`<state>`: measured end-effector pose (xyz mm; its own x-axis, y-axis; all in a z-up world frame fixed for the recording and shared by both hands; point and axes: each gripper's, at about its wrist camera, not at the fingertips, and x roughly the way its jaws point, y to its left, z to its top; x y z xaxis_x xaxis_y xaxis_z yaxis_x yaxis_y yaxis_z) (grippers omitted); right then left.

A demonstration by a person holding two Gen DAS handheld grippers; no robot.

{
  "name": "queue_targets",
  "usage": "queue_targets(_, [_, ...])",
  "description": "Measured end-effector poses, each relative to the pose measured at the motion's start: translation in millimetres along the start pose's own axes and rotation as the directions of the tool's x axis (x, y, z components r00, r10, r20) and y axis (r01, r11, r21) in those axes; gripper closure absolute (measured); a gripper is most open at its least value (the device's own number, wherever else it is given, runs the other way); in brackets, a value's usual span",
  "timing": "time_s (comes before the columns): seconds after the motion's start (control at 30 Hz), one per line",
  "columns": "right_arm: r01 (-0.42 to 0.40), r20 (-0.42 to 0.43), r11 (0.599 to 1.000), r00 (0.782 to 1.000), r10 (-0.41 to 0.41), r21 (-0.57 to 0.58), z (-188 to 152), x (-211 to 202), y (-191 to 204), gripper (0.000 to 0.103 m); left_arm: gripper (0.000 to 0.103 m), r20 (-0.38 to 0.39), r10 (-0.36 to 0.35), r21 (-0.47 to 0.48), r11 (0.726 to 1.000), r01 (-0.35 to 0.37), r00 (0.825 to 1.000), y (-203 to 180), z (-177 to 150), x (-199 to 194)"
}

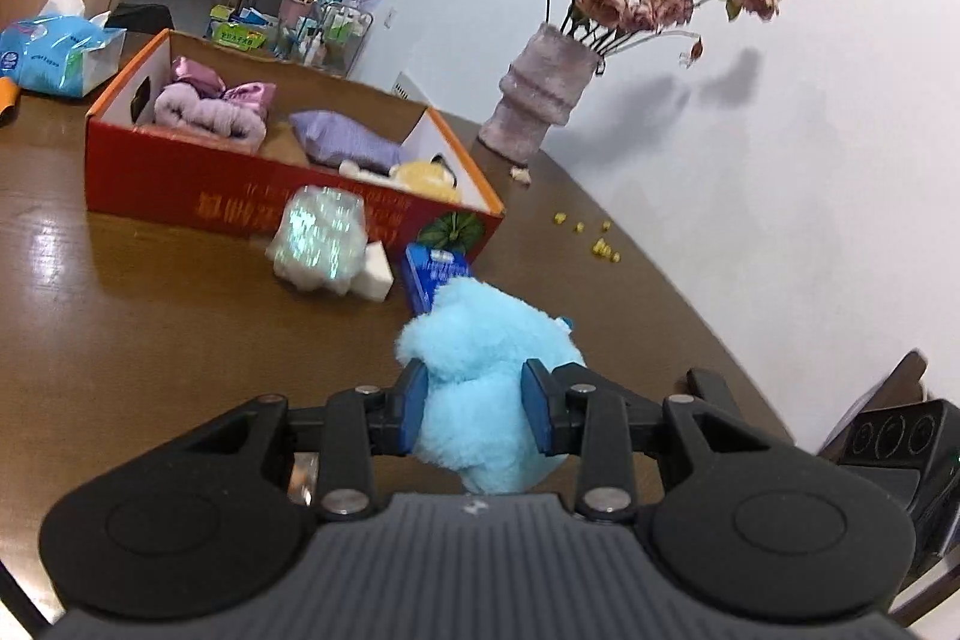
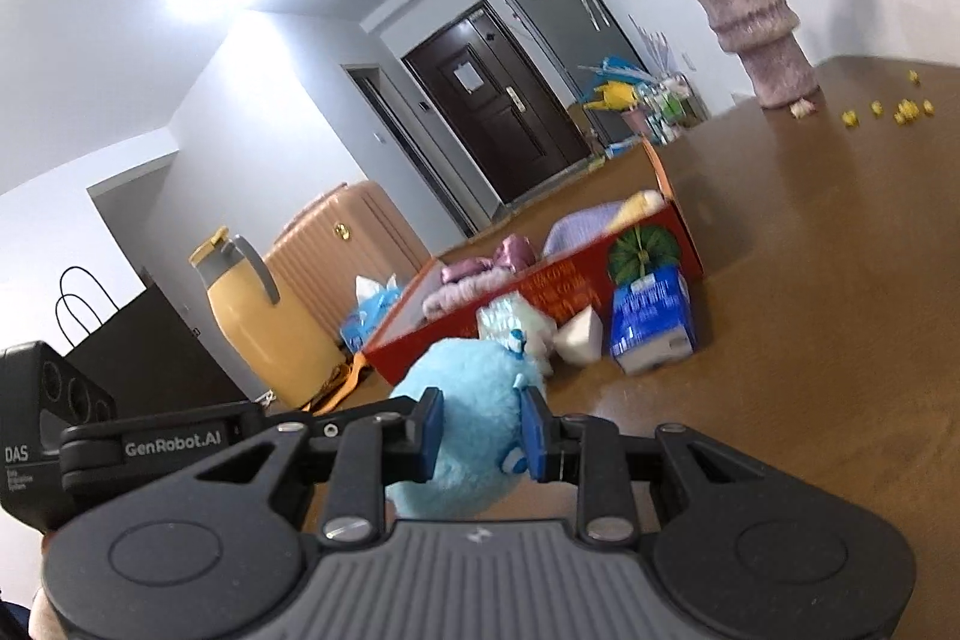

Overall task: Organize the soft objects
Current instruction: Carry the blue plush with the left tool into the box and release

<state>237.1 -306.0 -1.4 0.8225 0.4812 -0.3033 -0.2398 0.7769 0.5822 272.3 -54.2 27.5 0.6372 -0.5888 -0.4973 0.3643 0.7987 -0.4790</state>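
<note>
A fluffy light-blue plush toy sits between the blue pads of my left gripper, which is shut on it above the brown table. My right gripper is shut on the same plush toy from the other side. The red cardboard box lies ahead; it holds a lilac towel, a purple pouch and a yellow plush. A shiny white soft object and a white sponge lie in front of the box, also in the right wrist view.
A blue tissue pack lies by the box corner. A vase of dried roses stands near the wall, with yellow crumbs beside it. A blue tissue bag lies far left. A yellow jug and a suitcase stand beyond.
</note>
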Motion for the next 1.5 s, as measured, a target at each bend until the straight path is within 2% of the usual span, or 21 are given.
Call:
queue_targets(0.27, [0.019,0.042,0.996,0.999,-0.016,-0.087,41,34,13,0.077,0.069,0.021,-0.051,0.0,0.999,0.051,0.998,19,55,21])
queue_targets(0.43, [0.032,0.032,0.994,0.999,-0.029,-0.1,78,79,6,0.077,0.069,0.04,-0.047,0.006,0.999,0.047,0.998,37,96,52])
queue_targets(0.57, [0.019,-0.023,0.989,0.999,-0.022,-0.144,114,141,0,0.077,0.069,0.049,0.006,0.019,1.0,-0.007,0.999,60,135,82])
queue_targets(0.63, [0.004,-0.069,0.992,0.998,-0.013,-0.129,125,172,-9,0.077,0.069,0.047,0.053,0.012,0.999,-0.053,0.997,75,147,100])
queue_targets(0.73, [0.001,-0.178,0.994,0.984,-0.02,-0.106,136,223,-25,0.077,0.069,0.009,0.117,-0.023,0.993,-0.116,0.993,99,152,126])
queue_targets(0.8, [0.002,-0.245,0.995,0.969,-0.027,-0.102,137,252,-36,0.077,0.069,-0.008,0.159,-0.004,0.987,-0.159,0.987,106,152,139])
queue_targets(0.9, [0.035,-0.302,0.992,0.951,-0.069,-0.119,133,276,-46,0.077,0.07,-0.078,0.18,0.043,0.983,-0.177,0.981,111,145,161])
queue_targets(0.93, [0.045,-0.316,0.991,0.945,-0.082,-0.124,131,280,-48,0.079,0.078,-0.098,0.17,0.05,0.985,-0.166,0.98,112,143,165])
queue_targets(0.97, [0.042,-0.342,0.991,0.936,-0.085,-0.13,127,284,-48,0.083,0.081,-0.138,0.134,0.047,0.991,-0.129,0.981,113,142,170])
queue_targets(1.03, [0.042,-0.356,0.98,0.928,-0.111,-0.196,124,287,-42,0.083,0.08,-0.131,0.157,0.093,0.985,-0.146,0.979,107,138,169])
queue_targets(1.13, [0.034,-0.372,0.97,0.92,-0.124,-0.241,122,284,-35,0.082,0.079,-0.13,0.162,0.127,0.981,-0.145,0.978,101,136,163])
queue_targets(1.2, [0.006,-0.41,0.972,0.906,-0.105,-0.235,123,285,-32,0.078,0.078,-0.122,0.154,0.137,0.981,-0.137,0.98,98,136,152])
queue_targets(1.3, [0.008,-0.427,0.968,0.897,-0.119,-0.252,126,287,-26,0.073,0.068,-0.08,0.177,0.14,0.976,-0.164,0.981,91,136,124])
queue_targets(1.33, [0.015,-0.418,0.965,0.9,-0.126,-0.26,128,283,-23,0.073,0.067,-0.071,0.187,0.142,0.974,-0.176,0.98,89,138,116])
queue_targets(1.4, [0.035,-0.359,0.962,0.924,-0.135,-0.271,135,262,-17,0.073,0.065,-0.047,0.215,0.154,0.966,-0.206,0.975,83,142,98])
queue_targets(1.47, [0.043,-0.3,0.965,0.946,-0.122,-0.258,145,236,-12,0.073,0.056,-0.003,0.243,0.172,0.956,-0.239,0.97,78,141,70])
queue_targets(1.5, [0.049,-0.263,0.965,0.957,-0.12,-0.259,150,219,-7,0.07,0.048,0.02,0.252,0.181,0.951,-0.251,0.968,76,138,55])
